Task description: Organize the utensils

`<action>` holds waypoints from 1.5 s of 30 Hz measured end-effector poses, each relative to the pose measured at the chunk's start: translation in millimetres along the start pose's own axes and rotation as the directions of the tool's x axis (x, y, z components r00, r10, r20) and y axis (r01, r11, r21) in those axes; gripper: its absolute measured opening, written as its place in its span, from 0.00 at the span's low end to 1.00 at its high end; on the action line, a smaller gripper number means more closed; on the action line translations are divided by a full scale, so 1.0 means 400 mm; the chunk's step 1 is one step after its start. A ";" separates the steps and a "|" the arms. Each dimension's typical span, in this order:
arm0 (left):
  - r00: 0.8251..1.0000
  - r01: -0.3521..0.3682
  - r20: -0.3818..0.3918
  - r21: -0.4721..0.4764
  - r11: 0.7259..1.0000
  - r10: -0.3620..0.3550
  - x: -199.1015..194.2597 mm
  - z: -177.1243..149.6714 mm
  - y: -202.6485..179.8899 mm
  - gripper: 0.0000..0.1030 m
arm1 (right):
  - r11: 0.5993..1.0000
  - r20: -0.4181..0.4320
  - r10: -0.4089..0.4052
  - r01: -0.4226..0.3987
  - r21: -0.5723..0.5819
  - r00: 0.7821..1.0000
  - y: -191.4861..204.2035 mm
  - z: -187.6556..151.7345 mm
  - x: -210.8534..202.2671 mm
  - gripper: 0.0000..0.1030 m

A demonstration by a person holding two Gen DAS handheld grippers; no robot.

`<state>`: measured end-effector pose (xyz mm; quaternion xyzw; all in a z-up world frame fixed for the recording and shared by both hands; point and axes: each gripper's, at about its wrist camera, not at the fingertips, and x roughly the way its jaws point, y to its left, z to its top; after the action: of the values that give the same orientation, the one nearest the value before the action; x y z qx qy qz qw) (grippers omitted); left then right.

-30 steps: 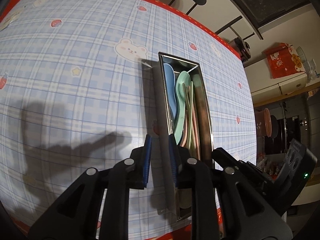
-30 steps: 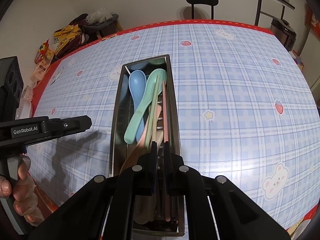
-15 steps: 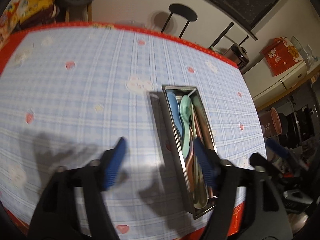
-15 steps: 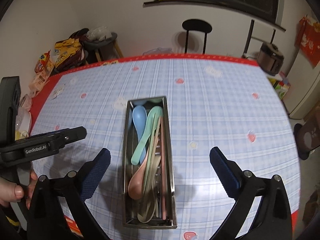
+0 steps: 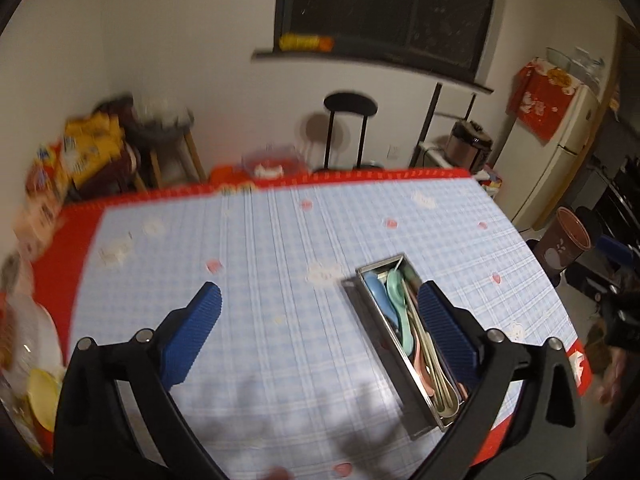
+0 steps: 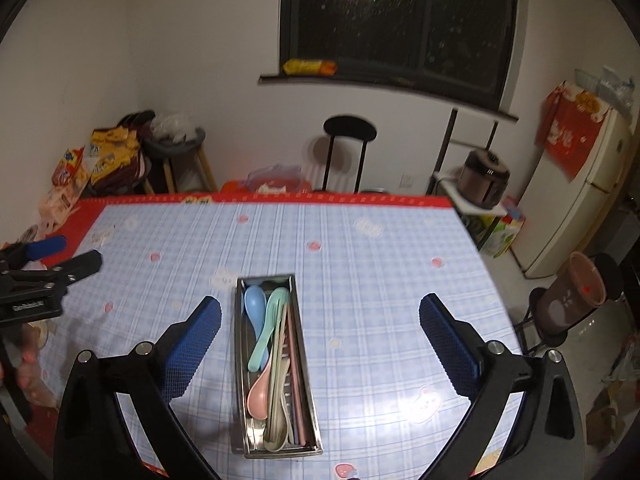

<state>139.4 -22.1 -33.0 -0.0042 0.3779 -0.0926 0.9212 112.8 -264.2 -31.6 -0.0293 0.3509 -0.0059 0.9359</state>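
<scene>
**Utensils Gathered in Steel Tray as Both Grippers Hang Wide Apart**

Left wrist view: the left gripper hovers above the checked tablecloth, its blue pads spread wide and holding nothing. The metal tray lies toward the right near the table's front edge, partly hidden behind the right-hand pad. The picture is blurred, so finer detail is lost.

Right wrist view: the right gripper likewise stands fully spread and empty, the tray lying lengthwise between its pads. Inside lie a blue spoon, a green spoon, a pink spoon and what look like chopsticks.

The plastic spoons are probably light, stiff and smooth, best pinched mid-handle. The thin-walled tray looks rigid and slick; a grip on one long wall seems safest.
</scene>
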 end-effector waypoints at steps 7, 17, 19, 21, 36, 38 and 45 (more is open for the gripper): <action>0.994 -0.032 0.108 0.014 0.999 0.030 -0.117 0.059 0.008 0.94 | 0.999 0.075 -0.040 0.042 -0.026 0.996 0.010 0.038 -0.083 0.94; 0.989 -0.048 0.144 0.067 0.997 0.038 -0.172 0.075 -0.046 0.94 | 0.989 0.121 -0.135 0.142 -0.051 0.983 0.015 0.055 -0.145 0.94; 0.990 -0.038 0.139 0.072 0.997 0.028 -0.168 0.073 -0.054 0.94 | 0.987 0.118 -0.146 0.153 -0.049 0.982 0.009 0.053 -0.148 0.94; 0.990 -0.035 0.137 0.081 0.996 0.024 -0.165 0.070 -0.062 0.94 | 0.987 0.113 -0.146 0.152 -0.046 0.983 0.003 0.050 -0.149 0.94; 0.990 -0.003 0.141 0.097 0.995 -0.011 -0.171 0.065 -0.095 0.94 | 0.981 0.110 -0.194 0.195 -0.001 0.975 -0.034 0.032 -0.168 0.94; 0.990 0.000 0.141 0.102 0.995 -0.015 -0.172 0.063 -0.103 0.94 | 0.981 0.110 -0.192 0.192 0.008 0.975 -0.040 0.029 -0.173 0.94; 0.990 0.013 0.138 0.111 0.994 -0.028 -0.176 0.059 -0.117 0.94 | 0.979 0.100 -0.203 0.202 0.020 0.974 -0.052 0.016 -0.180 0.94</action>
<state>99.2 -57.3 36.5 0.0362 0.3071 -0.1222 0.9431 62.9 -282.3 21.6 -0.0605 0.2978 -0.1013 0.9473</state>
